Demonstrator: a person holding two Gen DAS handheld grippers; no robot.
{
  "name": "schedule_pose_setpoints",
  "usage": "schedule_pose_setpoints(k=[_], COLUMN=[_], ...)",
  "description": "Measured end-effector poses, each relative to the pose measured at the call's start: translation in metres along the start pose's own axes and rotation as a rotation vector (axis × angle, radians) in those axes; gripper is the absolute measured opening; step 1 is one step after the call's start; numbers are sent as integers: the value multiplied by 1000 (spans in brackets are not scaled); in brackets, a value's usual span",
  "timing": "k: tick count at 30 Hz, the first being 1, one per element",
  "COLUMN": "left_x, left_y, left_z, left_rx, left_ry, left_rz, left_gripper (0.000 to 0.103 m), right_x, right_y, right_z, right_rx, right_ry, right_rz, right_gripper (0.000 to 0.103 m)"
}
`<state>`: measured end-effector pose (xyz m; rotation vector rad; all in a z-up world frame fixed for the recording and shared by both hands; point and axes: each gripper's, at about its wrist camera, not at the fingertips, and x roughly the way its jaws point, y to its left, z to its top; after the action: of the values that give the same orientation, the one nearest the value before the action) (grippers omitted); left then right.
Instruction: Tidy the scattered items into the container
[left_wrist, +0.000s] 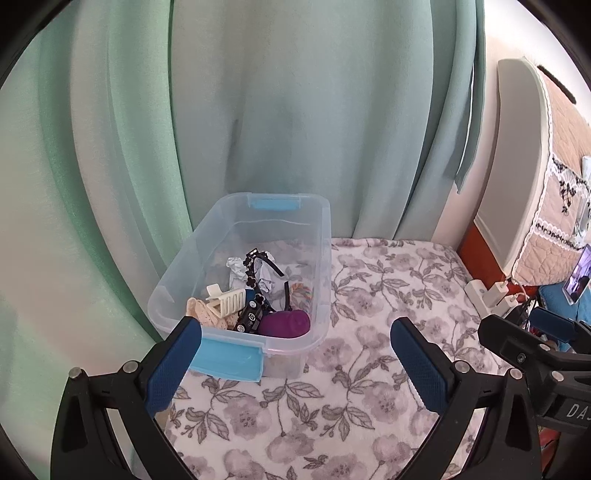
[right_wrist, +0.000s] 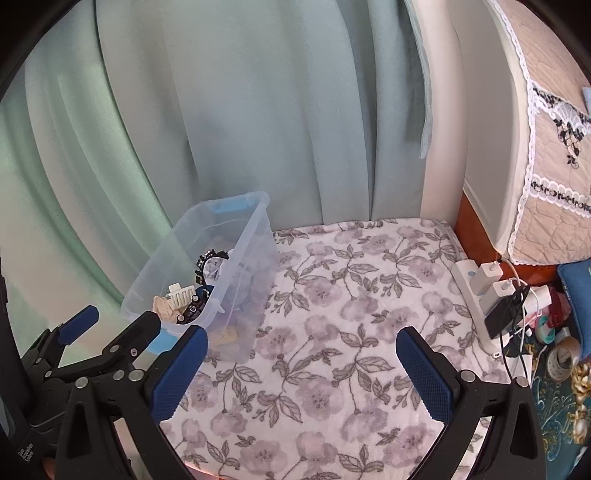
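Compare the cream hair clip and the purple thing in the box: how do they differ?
The hair clip is cream, hard-looking and toothed; the purple thing is dark, rounded and smooth, with no teeth. The hair clip lies toward the box's left side, on a beige knitted piece; the purple thing sits at the near right corner. Both lie inside the clear box, touching neither tongs.

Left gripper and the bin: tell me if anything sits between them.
Nothing visible does. The left gripper is open and empty over the floral blanket, with its left finger overlapping the clear bin's near blue latch in the left wrist view. The bin has no lid on and already holds the items.
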<state>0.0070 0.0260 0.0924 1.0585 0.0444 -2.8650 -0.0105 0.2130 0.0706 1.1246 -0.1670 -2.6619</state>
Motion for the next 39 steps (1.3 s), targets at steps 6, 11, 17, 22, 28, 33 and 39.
schedule_pose_setpoints(k=[6, 11, 17, 22, 28, 33, 39], left_x=[-8, -13, -13, -14, -16, -16, -16], left_y=[9, 15, 19, 23, 26, 27, 30], left_z=[0, 1, 1, -1, -1, -3, -3], left_rx=[-27, -39, -43, -53, -57, -59, -66], left_ry=[-19, -28, -28, -30, -41, -43, -45], left_rz=[-8, -10, 5, 1, 0, 11, 15], left_gripper=[102, 102, 102, 102, 102, 102, 102], right_x=[-4, -5, -7, -11, -14, -13, -13], right_y=[3, 7, 15, 20, 23, 24, 25], right_z=[1, 2, 2, 2, 3, 3, 3], right_rx=[-4, -18, -36, -53, -60, -58, -60], right_ry=[-6, -6, -4, -18, -24, -21, -16], right_rz=[-25, -29, -31, -35, -32, -39, -46], right_gripper=[103, 103, 103, 103, 103, 103, 103])
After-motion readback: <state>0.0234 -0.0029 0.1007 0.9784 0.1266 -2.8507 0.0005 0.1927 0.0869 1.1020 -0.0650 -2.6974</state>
